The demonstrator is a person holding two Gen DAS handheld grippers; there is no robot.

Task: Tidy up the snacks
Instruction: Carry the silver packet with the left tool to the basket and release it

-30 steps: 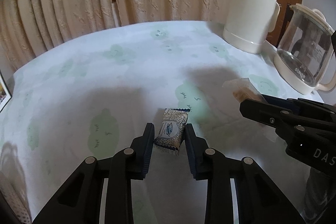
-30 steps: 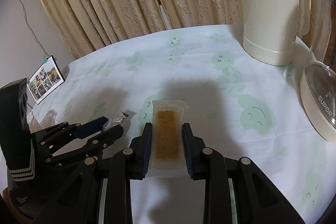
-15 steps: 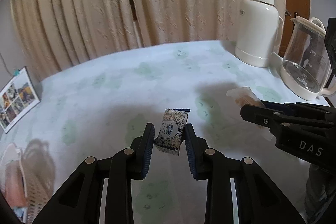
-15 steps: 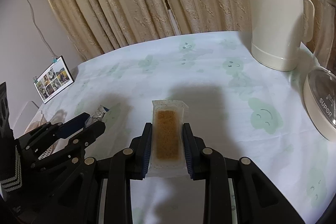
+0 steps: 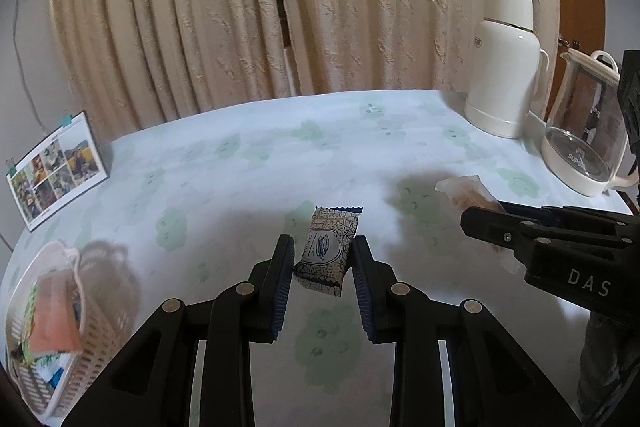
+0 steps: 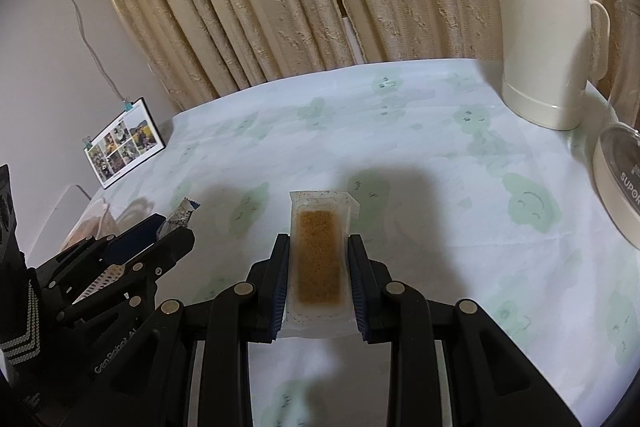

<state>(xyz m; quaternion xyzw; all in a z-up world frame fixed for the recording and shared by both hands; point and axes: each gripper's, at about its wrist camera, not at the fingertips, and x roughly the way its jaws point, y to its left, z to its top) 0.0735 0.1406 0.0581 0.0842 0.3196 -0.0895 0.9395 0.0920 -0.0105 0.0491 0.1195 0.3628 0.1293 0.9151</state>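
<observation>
My left gripper is shut on a small patterned snack packet, held above the table. My right gripper is shut on a clear packet with a brown bar inside. In the left wrist view the right gripper reaches in from the right with its clear packet. The right wrist view has the left gripper at the lower left with the patterned packet's end sticking out. A white slatted basket with several snacks stands at the table's left edge.
A white thermos jug and a glass kettle stand at the back right of the table, which has a pale cloth with green faces. A photo card leans at the far left. Beige curtains hang behind.
Both grippers have lifted and pulled back with their packets. The basket and photo card have come into the left wrist view at the left.
</observation>
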